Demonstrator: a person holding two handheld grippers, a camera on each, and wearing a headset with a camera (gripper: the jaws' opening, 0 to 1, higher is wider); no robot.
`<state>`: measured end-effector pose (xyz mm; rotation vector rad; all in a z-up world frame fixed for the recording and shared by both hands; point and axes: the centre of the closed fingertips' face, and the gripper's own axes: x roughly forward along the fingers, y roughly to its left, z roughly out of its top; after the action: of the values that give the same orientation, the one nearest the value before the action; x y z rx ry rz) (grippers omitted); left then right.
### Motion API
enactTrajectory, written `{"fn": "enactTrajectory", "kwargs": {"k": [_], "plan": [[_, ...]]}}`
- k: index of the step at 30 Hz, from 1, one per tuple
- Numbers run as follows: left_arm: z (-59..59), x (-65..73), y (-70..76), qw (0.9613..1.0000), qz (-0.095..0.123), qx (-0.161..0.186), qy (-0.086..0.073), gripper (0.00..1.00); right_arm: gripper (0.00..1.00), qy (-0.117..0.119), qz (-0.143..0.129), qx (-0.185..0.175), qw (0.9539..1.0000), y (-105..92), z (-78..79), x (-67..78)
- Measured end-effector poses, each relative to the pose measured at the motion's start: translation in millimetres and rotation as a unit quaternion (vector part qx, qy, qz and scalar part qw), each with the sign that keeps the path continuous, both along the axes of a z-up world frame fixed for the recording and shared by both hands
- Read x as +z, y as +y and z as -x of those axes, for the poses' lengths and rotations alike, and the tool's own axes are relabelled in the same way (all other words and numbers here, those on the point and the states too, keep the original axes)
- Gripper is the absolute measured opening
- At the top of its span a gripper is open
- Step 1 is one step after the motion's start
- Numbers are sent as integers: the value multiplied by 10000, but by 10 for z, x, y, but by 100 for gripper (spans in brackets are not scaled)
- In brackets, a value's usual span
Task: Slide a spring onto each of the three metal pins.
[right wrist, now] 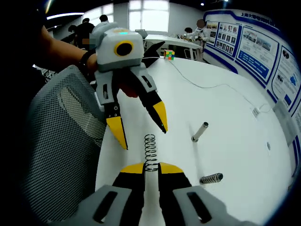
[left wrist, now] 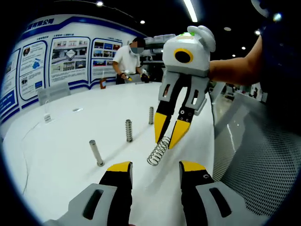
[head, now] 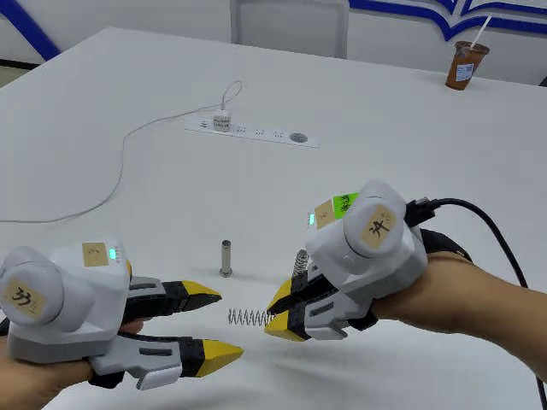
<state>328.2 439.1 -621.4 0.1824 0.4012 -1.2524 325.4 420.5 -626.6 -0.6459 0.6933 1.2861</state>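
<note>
right gripper (head: 273, 316): jaws clamped on one end of the loose spring (head: 249, 318), which stuck out just on the near side of the bare pin (head: 226, 258) | left gripper (head: 227, 325): jaws spread apart, tips by the spring's free end | first sprung pin (left wrist: 128, 130) sat beside the bare pin, second sprung pin (left wrist: 151, 115) further along

- A white table (head: 128, 102) carries a power strip (head: 252, 132), which lies flat.
- A white plug (head: 222, 120) sits in the power strip's left end. Its thin cable (head: 126, 139) runs left from the strip in a long curve.
- A brown drink cup (head: 466, 64) with a straw stands well to the right of the power strip, farther back.
- A pale chair back (head: 289, 26) rises behind the power strip, past the table's far edge.
- A grey mesh chair (right wrist: 61, 141) stands off the table, well apart from the power strip.
</note>
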Motion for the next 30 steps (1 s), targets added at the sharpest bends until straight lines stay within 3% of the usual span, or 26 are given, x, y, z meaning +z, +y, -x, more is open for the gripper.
{"fn": "enactTrajectory", "kwargs": {"k": [15,30], "plan": [[139,18,-90,9982,27,-576,-152,19,11,3,175,472,9987,-16,174,24],[210,-3,-142,9965,21,-814,-188,12,11,-5,199,589,9981,-16,208,30]]}}
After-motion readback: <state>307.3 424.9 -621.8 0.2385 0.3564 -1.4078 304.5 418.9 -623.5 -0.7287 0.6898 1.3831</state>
